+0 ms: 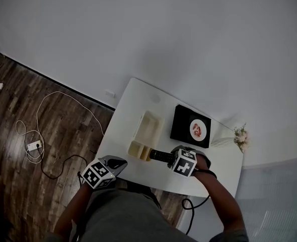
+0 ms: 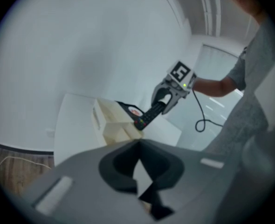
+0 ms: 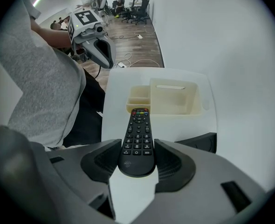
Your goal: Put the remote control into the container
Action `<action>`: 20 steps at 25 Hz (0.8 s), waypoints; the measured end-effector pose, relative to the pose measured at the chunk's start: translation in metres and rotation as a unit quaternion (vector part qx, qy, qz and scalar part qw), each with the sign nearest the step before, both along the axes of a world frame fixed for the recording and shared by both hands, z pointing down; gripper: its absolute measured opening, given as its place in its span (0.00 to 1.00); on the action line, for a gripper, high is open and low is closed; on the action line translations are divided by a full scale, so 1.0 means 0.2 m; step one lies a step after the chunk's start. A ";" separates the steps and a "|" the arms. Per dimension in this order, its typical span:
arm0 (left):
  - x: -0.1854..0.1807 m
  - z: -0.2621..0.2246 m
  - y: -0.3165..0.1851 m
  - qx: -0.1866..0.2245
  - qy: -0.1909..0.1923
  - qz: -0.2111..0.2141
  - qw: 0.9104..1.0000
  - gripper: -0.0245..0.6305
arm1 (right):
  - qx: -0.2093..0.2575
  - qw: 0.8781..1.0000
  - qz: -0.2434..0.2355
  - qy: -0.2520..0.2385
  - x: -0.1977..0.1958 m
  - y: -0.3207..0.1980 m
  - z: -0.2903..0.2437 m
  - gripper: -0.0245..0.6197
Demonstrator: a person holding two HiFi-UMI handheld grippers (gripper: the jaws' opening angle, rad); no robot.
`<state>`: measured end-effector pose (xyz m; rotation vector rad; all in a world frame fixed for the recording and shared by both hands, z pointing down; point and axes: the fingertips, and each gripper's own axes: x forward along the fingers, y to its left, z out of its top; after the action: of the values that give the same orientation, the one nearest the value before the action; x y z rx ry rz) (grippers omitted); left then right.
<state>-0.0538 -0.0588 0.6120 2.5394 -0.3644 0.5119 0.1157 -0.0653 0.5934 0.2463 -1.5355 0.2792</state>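
On the white table [image 1: 136, 101], my right gripper [image 3: 137, 146] clamps a slim black remote control [image 3: 138, 132], its coloured buttons nearest the cream container [image 3: 170, 98]; my left gripper [image 2: 137, 143] has its jaws together, empty.

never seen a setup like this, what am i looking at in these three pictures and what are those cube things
There is no robot here. A person holds a hand-held tool with two jaws in each hand, and each patterned cube is part of its tool.

The head view comes from a camera on the person's head, looking down at a white table. Each of the other two pictures comes from a camera on one tool, looking along its jaws.

On the table are a cream container with compartments and a black box.

The right gripper clamps a black remote control, which points at the container but is not yet in it. The left gripper is shut and empty, off the table's near edge.
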 end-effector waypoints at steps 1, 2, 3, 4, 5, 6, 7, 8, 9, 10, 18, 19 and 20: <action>0.00 -0.01 0.00 -0.002 0.002 -0.002 1.000 0.04 | -0.003 1.000 -0.003 0.001 0.00 0.00 0.00 0.40; 0.00 -0.02 0.00 -0.004 0.005 -0.004 1.000 0.04 | -0.005 1.000 -0.006 0.002 -0.01 0.00 0.01 0.40; 0.00 -0.02 0.00 -0.005 0.007 -0.006 1.000 0.04 | -0.007 1.000 -0.009 0.003 -0.02 -0.01 0.01 0.40; 0.00 -0.02 0.00 -0.005 0.008 -0.008 1.000 0.04 | -0.008 1.000 -0.013 0.004 -0.03 -0.01 0.01 0.40; 0.00 -0.02 0.00 -0.004 0.008 -0.009 1.000 0.04 | -0.007 1.000 -0.017 0.006 -0.04 -0.02 0.02 0.39; -0.01 -0.02 0.00 -0.002 0.006 -0.010 1.000 0.04 | -0.008 1.000 -0.022 0.009 -0.05 -0.02 0.03 0.40; 0.00 -0.01 0.00 -0.001 0.005 -0.009 1.000 0.04 | -0.009 1.000 -0.026 0.013 -0.05 -0.03 0.04 0.40; 0.00 -0.01 0.00 -0.001 0.004 -0.008 1.000 0.04 | -0.012 0.999 -0.028 0.016 -0.05 -0.03 0.05 0.40; 0.01 -0.01 0.00 -0.001 0.003 -0.008 1.000 0.04 | -0.016 0.999 -0.030 0.018 -0.05 -0.03 0.05 0.39; 0.01 -0.01 0.00 -0.002 0.004 -0.007 1.000 0.04 | -0.021 0.999 -0.030 0.020 -0.06 -0.03 0.06 0.40; 0.04 -0.01 0.02 -0.010 0.007 0.001 1.000 0.04 | -0.082 0.995 -0.030 0.053 -0.08 -0.05 0.07 0.40; 0.05 -0.02 0.02 -0.010 0.008 0.001 1.000 0.04 | -0.092 0.993 -0.034 0.062 -0.08 -0.05 0.06 0.40; 0.05 -0.02 0.01 -0.010 0.008 0.000 1.000 0.04 | -0.101 0.991 -0.038 0.073 -0.09 -0.06 0.07 0.40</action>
<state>-0.0441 -0.0561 0.6087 2.5223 -0.3514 0.4919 0.0975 -0.0767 0.6065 0.0464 -1.3581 0.3463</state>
